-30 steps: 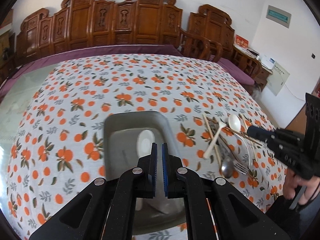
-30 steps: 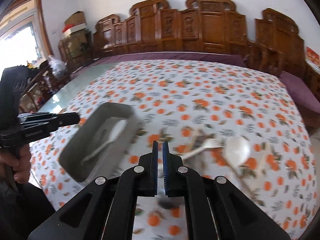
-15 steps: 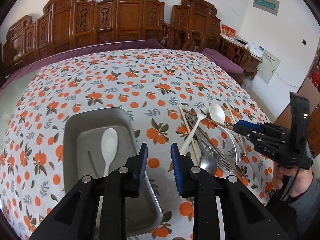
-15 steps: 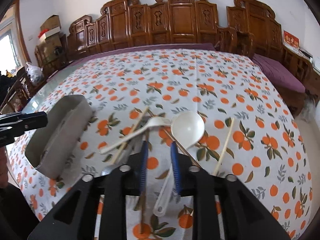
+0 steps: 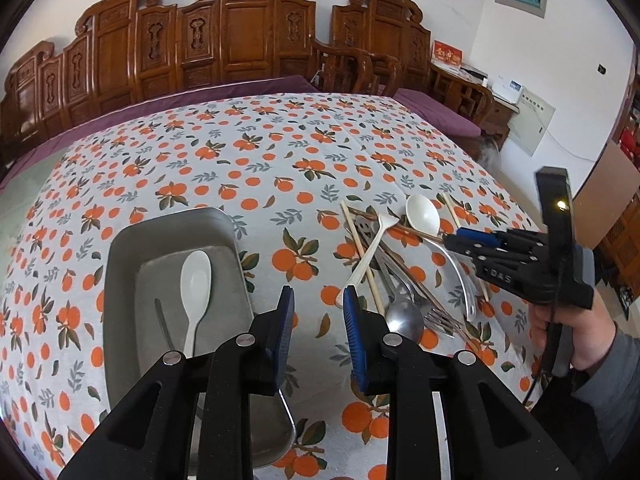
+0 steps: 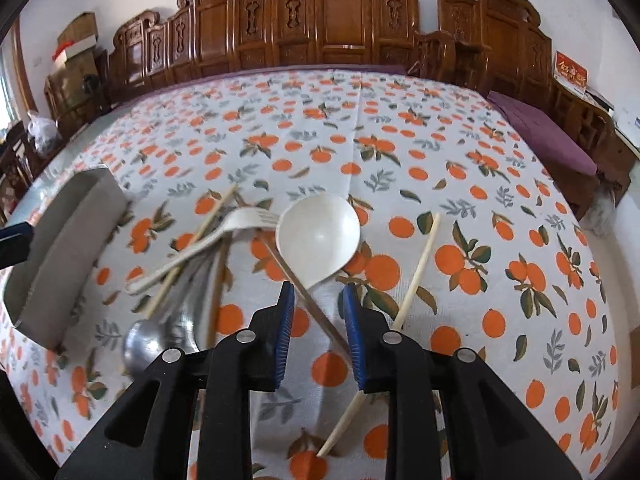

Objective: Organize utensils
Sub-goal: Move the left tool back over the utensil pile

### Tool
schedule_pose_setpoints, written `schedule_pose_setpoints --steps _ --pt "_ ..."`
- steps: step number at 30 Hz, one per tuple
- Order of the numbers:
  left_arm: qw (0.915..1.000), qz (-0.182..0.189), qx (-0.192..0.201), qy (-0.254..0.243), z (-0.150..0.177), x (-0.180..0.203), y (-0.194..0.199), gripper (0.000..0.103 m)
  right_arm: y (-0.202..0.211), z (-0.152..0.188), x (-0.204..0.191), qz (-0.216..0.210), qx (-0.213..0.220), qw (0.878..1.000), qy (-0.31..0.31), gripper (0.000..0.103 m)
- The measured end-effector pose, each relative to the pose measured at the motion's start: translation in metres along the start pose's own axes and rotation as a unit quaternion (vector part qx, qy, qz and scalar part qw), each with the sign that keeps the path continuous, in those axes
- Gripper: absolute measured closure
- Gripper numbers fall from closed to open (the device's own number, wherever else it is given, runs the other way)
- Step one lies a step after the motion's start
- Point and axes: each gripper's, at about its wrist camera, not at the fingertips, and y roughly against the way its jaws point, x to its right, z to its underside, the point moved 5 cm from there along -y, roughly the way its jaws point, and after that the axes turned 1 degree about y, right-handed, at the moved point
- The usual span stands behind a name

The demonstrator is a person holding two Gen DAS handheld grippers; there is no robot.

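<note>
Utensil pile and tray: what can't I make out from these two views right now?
- White ladle handle: right wrist view, hidden behind the right gripper.
- Metal spoon, forks beside it: right wrist view, motion-blurred; count unclear.
- Tray near end: left wrist view, covered by the left gripper.
- Tray contents: right wrist view shows only its outer wall.

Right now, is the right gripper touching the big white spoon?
Apart. In the left wrist view, the right gripper hovers beside the big white spoon, tablecloth showing between them; its jaws are open, holding nothing.
</note>
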Motion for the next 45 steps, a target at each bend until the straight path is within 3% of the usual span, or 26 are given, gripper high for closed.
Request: schedule_pose_setpoints --steps 12,16,21,33,41,42,45 --pt "0.9999 0.005 -0.005 -0.011 0.003 0.012 -0.007 0.080 -0.001 0.005 -0.004 -0.070 -0.024 0.997 -0.016 0.073" --pt "0.9999 0.004 -0.007 -0.012 0.004 0.013 -0.008 0.080 -0.002 0.008 -0.002 -0.087 -0.033 0.995 -0.030 0.089" --pt "0.9999 0.004 -0.009 -0.014 0.005 0.015 -0.009 0.080 0.000 0.007 -0.004 -0.094 -0.031 0.995 -0.029 0.097" --pt "0.9994 0.001 0.004 -0.035 -0.001 0.034 -0.005 0.080 0.024 -0.004 0.008 -0.094 0.020 0.994 -0.044 0.097" --pt "0.9986 -0.009 0.005 -0.052 -0.018 0.050 -0.015 0.080 0.054 -0.014 0.005 -0.137 0.069 0.987 -0.036 0.097" --pt "0.9985 -0.009 0.006 -0.054 -0.021 0.052 -0.018 0.079 0.058 -0.014 0.004 -0.143 0.075 0.986 -0.033 0.097" --pt "0.9985 -0.002 0.011 -0.054 -0.031 0.057 -0.026 0.060 0.066 -0.015 0.005 -0.152 0.085 0.984 -0.033 0.097"
